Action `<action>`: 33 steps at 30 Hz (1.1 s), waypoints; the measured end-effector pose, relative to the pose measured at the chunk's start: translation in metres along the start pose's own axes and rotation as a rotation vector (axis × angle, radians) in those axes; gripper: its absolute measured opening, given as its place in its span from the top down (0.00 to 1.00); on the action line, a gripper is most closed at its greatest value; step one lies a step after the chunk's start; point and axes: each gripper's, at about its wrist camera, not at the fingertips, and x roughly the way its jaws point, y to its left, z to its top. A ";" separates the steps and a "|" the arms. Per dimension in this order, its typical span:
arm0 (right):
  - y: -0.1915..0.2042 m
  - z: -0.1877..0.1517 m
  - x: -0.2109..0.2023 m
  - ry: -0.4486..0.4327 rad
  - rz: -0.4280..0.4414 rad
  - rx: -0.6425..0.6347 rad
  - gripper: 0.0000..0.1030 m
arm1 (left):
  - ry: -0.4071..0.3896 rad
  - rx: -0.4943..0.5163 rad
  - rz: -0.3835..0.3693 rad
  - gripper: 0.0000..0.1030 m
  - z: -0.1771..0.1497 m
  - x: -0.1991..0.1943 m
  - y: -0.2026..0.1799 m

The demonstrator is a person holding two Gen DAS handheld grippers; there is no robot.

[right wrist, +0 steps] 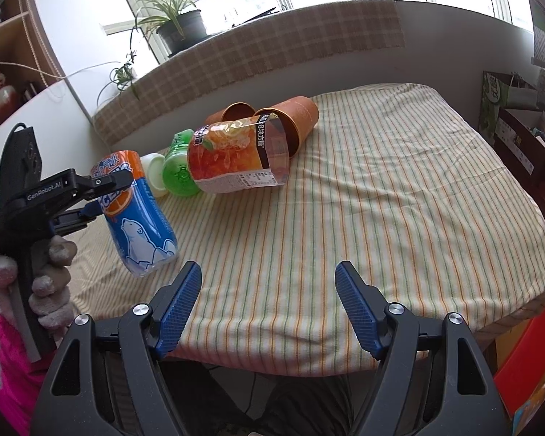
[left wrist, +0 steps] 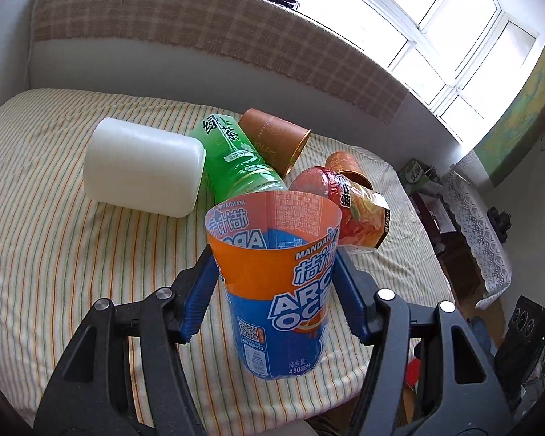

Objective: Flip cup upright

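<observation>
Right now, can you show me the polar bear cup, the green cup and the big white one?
polar bear cup (right wrist: 141,232), right wrist view, on the bear picture.
green cup (left wrist: 236,160), left wrist view, on its label.
white cup (left wrist: 141,167), left wrist view, on its side wall.

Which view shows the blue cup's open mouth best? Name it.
Left wrist. There the blue cup sits between the left gripper's fingers, rim up, inside visible. The right wrist view shows it only from the side, tilted, mouth hidden.
</observation>
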 end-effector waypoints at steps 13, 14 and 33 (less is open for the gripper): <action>0.006 0.002 -0.006 -0.030 -0.037 -0.034 0.26 | -0.099 0.166 0.143 0.38 -0.011 -0.002 -0.029; 0.006 0.002 -0.006 -0.031 -0.040 -0.036 0.26 | -0.104 0.172 0.146 0.38 -0.011 -0.002 -0.030; 0.008 0.001 -0.006 -0.033 -0.049 -0.043 0.26 | -0.112 0.216 0.134 0.38 -0.023 -0.009 -0.038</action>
